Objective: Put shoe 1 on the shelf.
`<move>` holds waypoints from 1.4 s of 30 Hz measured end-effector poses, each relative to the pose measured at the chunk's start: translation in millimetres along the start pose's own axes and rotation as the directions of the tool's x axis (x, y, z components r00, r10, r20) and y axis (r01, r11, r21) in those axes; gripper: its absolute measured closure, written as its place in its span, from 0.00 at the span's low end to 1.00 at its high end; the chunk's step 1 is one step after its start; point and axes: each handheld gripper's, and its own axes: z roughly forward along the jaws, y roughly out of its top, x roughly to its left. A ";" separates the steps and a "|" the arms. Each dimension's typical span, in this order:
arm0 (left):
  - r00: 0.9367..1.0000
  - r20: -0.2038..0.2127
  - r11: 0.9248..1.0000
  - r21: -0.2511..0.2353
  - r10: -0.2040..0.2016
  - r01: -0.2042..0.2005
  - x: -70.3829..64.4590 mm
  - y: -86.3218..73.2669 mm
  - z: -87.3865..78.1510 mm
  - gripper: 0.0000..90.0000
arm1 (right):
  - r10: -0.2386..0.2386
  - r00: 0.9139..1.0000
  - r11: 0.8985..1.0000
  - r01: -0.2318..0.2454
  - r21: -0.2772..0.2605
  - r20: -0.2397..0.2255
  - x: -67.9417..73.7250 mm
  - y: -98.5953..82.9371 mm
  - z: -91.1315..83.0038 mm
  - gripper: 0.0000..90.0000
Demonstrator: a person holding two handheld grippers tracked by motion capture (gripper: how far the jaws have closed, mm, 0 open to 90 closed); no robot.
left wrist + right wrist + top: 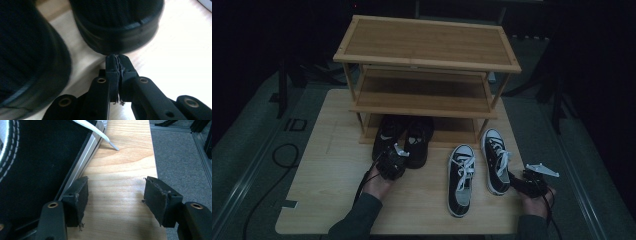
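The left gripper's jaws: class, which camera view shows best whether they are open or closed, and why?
The left gripper view: the left gripper has its jaws pressed together, empty, at the heel of a black shoe. In the high view that gripper is a dark shape with its jaws hidden. The right gripper view looks along its own open jaws.

matt black cloth sneaker (32,157) with a smooth white sole edge on a pale, smooth wood table (120,195).

Two all-black sneakers (404,141), two black canvas sneakers with white laces and toe caps (478,167), one three-tier bamboo shoe rack (427,45), one pale wooden bench (329,170).
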 end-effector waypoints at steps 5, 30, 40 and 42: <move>0.999 0.014 0.999 0.030 0.029 -0.030 -7.8 -1.3 9.3 1.00 | 0.000 1.000 1.000 0.000 0.000 0.000 0.0 0.0 0.0 0.40; 0.997 -0.066 0.998 0.060 -0.026 0.030 9.6 44.0 32.7 1.00 | -0.002 1.000 1.000 0.002 0.000 -0.001 -0.2 0.1 0.1 0.40; 0.999 -0.038 0.998 0.059 -0.014 0.017 11.1 59.9 44.8 1.00 | -0.002 1.000 1.000 0.002 0.000 -0.001 -0.3 0.2 0.2 0.39; 0.999 -0.037 0.998 0.057 -0.007 0.009 10.2 63.4 47.4 1.00 | -0.002 1.000 1.000 0.002 0.000 -0.001 -0.3 0.2 0.3 0.39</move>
